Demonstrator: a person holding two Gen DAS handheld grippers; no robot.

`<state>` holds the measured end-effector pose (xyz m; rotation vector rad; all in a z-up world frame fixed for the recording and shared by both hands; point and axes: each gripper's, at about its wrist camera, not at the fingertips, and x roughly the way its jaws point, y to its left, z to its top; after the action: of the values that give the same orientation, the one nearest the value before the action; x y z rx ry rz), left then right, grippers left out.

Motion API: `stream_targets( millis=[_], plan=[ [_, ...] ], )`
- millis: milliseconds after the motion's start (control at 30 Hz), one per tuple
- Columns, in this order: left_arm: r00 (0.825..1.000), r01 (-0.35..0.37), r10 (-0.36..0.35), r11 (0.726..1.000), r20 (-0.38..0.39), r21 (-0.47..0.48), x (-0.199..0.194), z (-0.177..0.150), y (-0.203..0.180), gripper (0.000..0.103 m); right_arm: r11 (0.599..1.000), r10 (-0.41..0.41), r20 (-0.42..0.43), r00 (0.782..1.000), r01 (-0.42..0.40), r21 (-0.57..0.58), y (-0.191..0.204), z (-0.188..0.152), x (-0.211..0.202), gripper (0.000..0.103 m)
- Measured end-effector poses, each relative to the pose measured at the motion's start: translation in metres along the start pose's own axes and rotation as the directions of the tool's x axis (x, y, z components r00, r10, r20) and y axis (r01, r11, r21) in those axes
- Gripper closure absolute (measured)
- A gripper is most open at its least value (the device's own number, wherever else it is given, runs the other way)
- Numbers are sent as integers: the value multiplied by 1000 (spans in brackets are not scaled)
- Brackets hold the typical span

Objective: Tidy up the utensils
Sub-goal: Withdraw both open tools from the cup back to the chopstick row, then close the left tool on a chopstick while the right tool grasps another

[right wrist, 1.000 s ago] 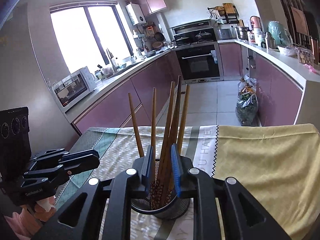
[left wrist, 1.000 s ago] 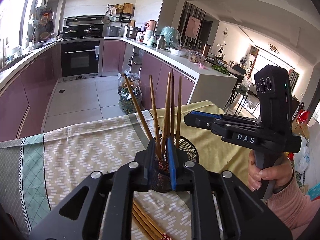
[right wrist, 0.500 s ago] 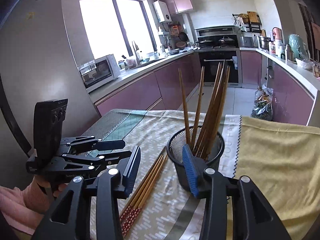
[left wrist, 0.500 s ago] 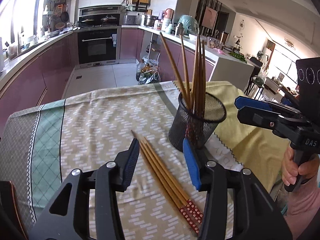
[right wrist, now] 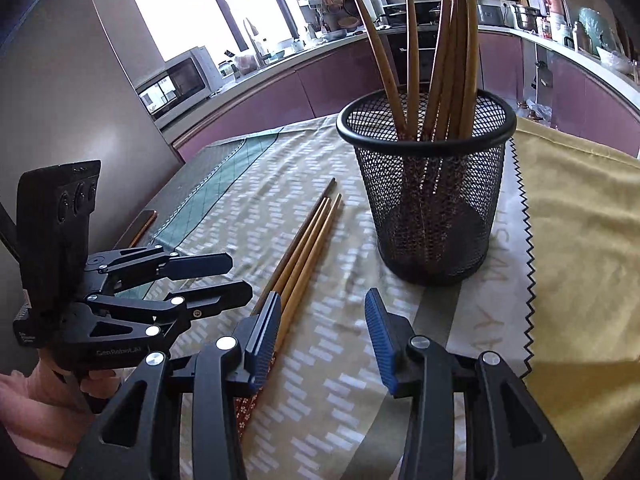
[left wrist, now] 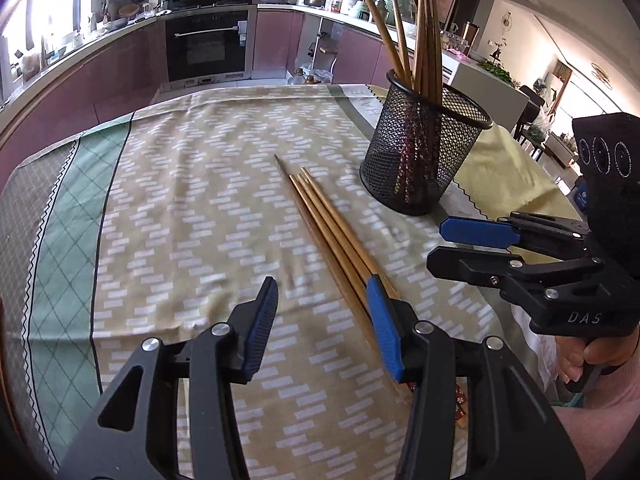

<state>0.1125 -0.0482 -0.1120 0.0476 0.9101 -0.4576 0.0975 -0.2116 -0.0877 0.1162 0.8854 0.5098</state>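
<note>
Loose chopsticks (left wrist: 332,232) lie flat, tips toward the cup (left wrist: 420,156), handles under the left gripper's (left wrist: 322,320) right finger; both grippers' fingers part-open, empty, right gripper (right wrist: 320,332) alongside.

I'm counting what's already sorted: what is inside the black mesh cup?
The mesh cup holds a bunch of wooden chopsticks standing on end, tips up, leaning against one another. Their patterned lower ends show dimly through the mesh; overlap hides the exact count. Nothing else shows inside.

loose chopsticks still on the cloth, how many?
3, lying side by side on the patterned tablecloth beside the mesh holder: chopsticks, one darker tip reaching furthest. Their decorated ends run under the grippers, so a fourth could be hidden.
</note>
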Motion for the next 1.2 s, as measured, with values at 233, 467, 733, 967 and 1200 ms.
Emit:
stream_targets(
  millis=[233,467,733,967,1200],
  plan=[
    [1000,-23,24,1000,-15,20,7,-3,-6,56,1000,-5,-5,1000,5,3,1,-5,0,60],
    [999,-43,43,999,-23,21,11,-3,-5,56,1000,-13,-10,1000,13,-4,3,-4,0,60],
    [999,-42,42,999,-26,12,10,-6,-1,58,1000,-22,-24,999,21,-20,10,-4,9,60],
    [999,-34,34,999,-29,-7,7,-9,2,62,997,-49,-42,998,47,-53,17,-2,17,60],
    [999,-28,28,1000,-29,-11,4,-11,3,66,991,-98,-56,994,93,-97,24,-2,26,61]
  ],
)
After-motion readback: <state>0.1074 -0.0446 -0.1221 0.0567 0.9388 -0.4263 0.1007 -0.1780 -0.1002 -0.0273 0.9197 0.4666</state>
